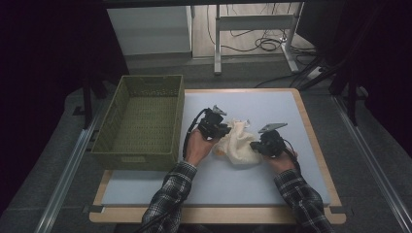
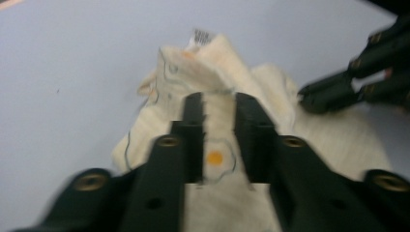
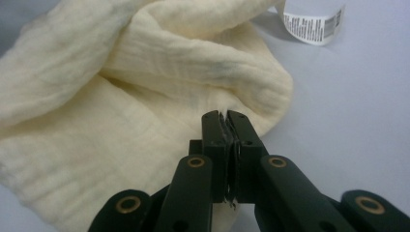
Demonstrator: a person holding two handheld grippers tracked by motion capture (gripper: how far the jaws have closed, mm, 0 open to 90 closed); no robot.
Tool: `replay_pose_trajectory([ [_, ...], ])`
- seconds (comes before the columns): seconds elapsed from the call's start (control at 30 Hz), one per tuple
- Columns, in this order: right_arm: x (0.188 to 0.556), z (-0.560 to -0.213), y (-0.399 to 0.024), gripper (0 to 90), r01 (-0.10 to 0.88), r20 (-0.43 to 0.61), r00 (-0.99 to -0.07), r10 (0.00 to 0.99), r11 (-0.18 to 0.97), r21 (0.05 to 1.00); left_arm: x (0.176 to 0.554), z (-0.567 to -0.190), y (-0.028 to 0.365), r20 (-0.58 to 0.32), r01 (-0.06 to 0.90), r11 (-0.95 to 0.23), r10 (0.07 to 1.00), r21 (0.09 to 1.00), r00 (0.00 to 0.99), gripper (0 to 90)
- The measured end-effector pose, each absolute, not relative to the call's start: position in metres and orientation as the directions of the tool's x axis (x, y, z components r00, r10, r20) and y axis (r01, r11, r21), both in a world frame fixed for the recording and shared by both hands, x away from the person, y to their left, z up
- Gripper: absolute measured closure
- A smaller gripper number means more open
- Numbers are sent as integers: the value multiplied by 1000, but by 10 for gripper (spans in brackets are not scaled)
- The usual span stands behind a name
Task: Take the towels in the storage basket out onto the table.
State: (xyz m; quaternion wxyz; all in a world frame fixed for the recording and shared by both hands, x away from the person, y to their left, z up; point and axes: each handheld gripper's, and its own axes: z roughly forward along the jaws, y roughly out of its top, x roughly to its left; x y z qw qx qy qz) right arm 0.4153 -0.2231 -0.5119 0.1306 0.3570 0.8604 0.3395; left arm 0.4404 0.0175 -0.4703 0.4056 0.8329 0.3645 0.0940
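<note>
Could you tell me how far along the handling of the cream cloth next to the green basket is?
Early stage. Done: the right gripper is shut on an edge of the crumpled cream muslin cloth. In hand: the left gripper is open, jaws straddling the cloth's fried-egg print without pinching it. Left: the cloth lies bunched on the pale blue mat, and the olive woven basket is empty, so any folding or stowing remains.

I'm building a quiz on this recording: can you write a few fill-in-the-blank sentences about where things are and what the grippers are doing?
1. The cream cloth lies on the table's pale mat, to the ____ of the green basket.
2. The right gripper has its jaws ____ on a fold of the cloth.
3. The left gripper holds its jaws ____, with cloth between them.
4. The cloth's white tag carries a printed ____.

Missing words: right; shut; open; barcode
</note>
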Motion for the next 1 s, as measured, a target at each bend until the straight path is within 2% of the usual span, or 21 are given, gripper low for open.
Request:
replay_pose_trajectory([
  [0.07, 415, -513, -224, 866, 522, 12, -713, 701, 519, 677, 441, -470, 14, -144, 531, -398, 683, 748, 716, 640],
  [0.1, 414, -515, -224, 864, 521, 12, -715, 699, 522, 676, 442, -470, 9, -142, 532, -397, 687, 747, 712, 592],
  [0.17, 414, -517, -225, 863, 521, 12, -716, 698, 522, 675, 443, -472, 1, -133, 533, -413, 685, 739, 716, 591],
  [0.23, 414, -519, -227, 863, 520, 23, -716, 697, 512, 683, 445, -478, -10, -95, 537, -477, 680, 696, 727, 684],
  [0.3, 413, -519, -228, 863, 523, 28, -715, 698, 508, 685, 443, -482, -15, -65, 534, -515, 676, 671, 734, 837],
  [0.37, 414, -520, -229, 863, 521, 33, -718, 695, 505, 688, 440, -483, -14, -43, 520, -529, 672, 671, 740, 886],
  [0.47, 413, -520, -235, 864, 529, 50, -715, 697, 493, 691, 433, -480, -7, -37, 512, -504, 686, 695, 726, 888],
  [0.63, 406, -515, -250, 864, 528, 41, -698, 715, 475, 704, 413, -474, 9, 21, 494, -495, 721, 715, 692, 886],
  [1.0, 386, -512, -283, 863, 542, 40, -673, 738, 456, 706, 365, -490, 31, 21, 498, -476, 738, 725, 675, 883],
])
